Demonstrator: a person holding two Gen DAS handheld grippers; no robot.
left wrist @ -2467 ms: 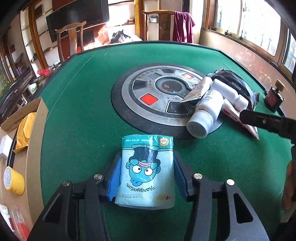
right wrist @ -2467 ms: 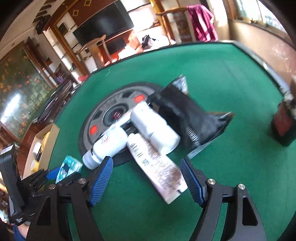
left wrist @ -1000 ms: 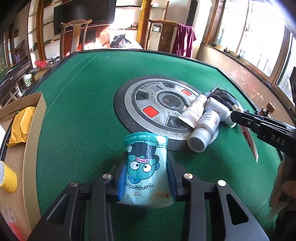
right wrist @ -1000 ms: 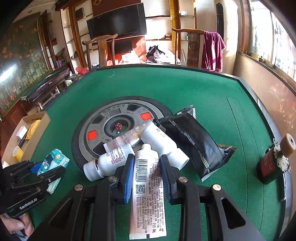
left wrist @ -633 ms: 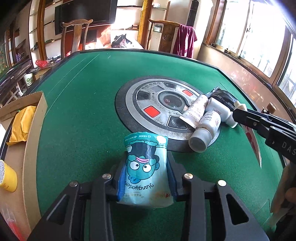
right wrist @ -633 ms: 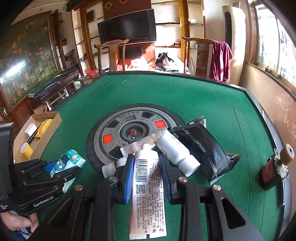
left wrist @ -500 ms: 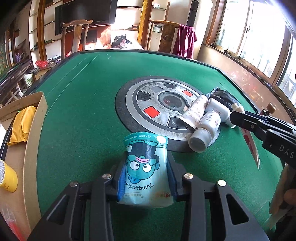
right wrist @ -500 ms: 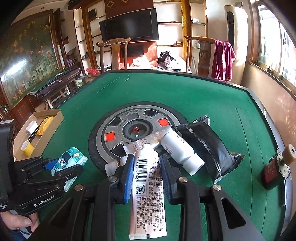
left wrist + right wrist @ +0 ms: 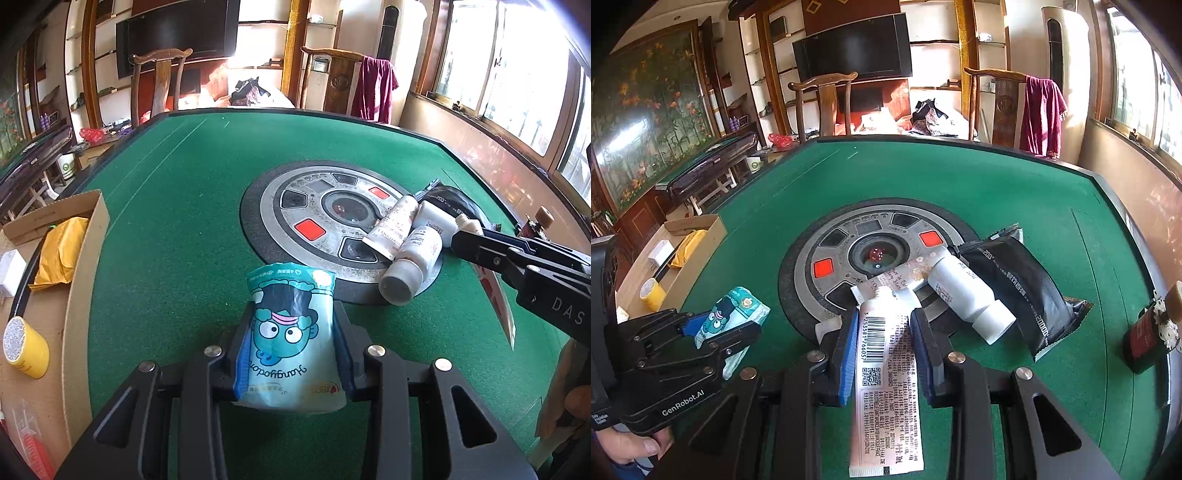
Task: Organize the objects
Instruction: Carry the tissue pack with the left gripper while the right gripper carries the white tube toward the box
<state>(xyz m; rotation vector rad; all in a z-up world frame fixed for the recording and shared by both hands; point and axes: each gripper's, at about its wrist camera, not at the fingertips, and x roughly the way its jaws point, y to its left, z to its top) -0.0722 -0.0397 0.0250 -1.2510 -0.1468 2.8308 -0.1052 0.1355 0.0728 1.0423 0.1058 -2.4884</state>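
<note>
My left gripper is shut on a light blue tissue pack with a cartoon face, held above the green table. My right gripper is shut on a white tube with a barcode, lifted off the table. Both also show from the other side: the tissue pack in the right wrist view, the tube as a thin edge in the left wrist view. By the round centre panel lie a second tube, a white bottle, another white bottle and a black pouch.
A cardboard box at the left table edge holds a yellow packet and a yellow roll. A small dark red bottle stands near the right edge. Chairs and a red cloth stand behind the table.
My right gripper closed on the barcode tube and lifted it off the pile. My left gripper closed on the tissue pack and raised it; both have since held nearly steady.
</note>
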